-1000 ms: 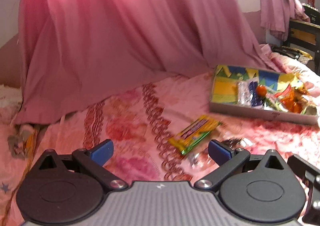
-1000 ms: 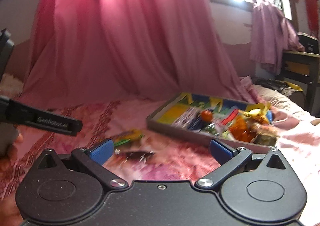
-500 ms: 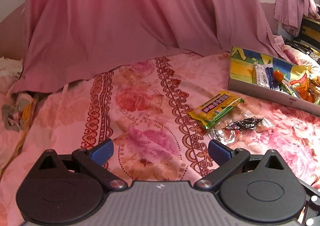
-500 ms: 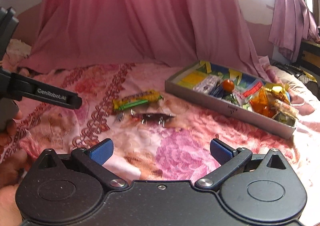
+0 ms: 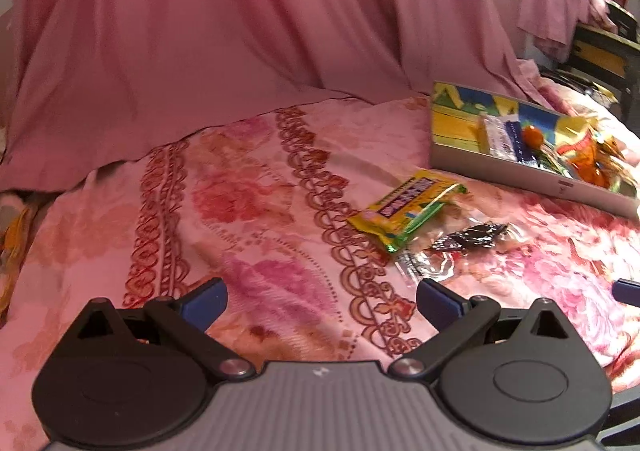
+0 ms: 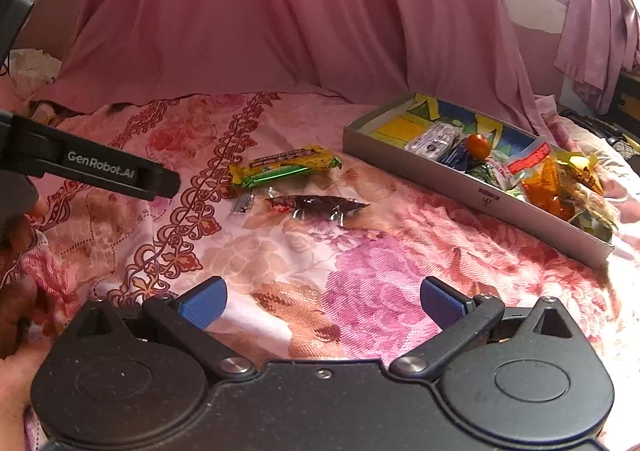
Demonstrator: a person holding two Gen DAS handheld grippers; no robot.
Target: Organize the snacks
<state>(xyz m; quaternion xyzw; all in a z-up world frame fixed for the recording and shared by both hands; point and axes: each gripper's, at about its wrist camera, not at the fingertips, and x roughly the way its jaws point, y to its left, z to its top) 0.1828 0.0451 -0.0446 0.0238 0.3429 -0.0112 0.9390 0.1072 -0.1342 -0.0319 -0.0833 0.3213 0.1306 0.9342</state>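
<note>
Curtain [image 6: 280, 11]: pink drape hung behind the bed, hem resting on the bedspread.
Bed [image 6: 360, 259]: floral pink bedspread, soft and wrinkled; carries all the snacks.
Box [image 6: 476, 191]: grey shallow tray, right of centre, already holding assorted packets and an orange round sweet [image 6: 478, 144].
Left tongs [image 5: 320, 299]: spread wide, nothing between the blue pads, low over the bedspread; loose snacks ahead and to the right.
Right tongs [image 6: 322, 299]: spread wide, empty, low over the bed, aimed between loose snacks and box.
Yellow-green bar [image 6: 286, 167]: flat on bedspread, left of box, outside it.
Dark clear-wrapped packet [image 6: 316, 207]: just beside the bar on the near side, possibly touching; small silver wrapper [image 6: 243, 204] at its left end.
Risk: thin, slick film on yielding fabric; pads likely to pinch cloth along with wrapper, or slide off the crinkled edge. Bar and packet so close that one grasp may drag both. Tongs side by side; collision possible if both reach.
Change vs. half a second ago: snacks and box larger in both views; both tongs nearer and lower, spread unchanged.
</note>
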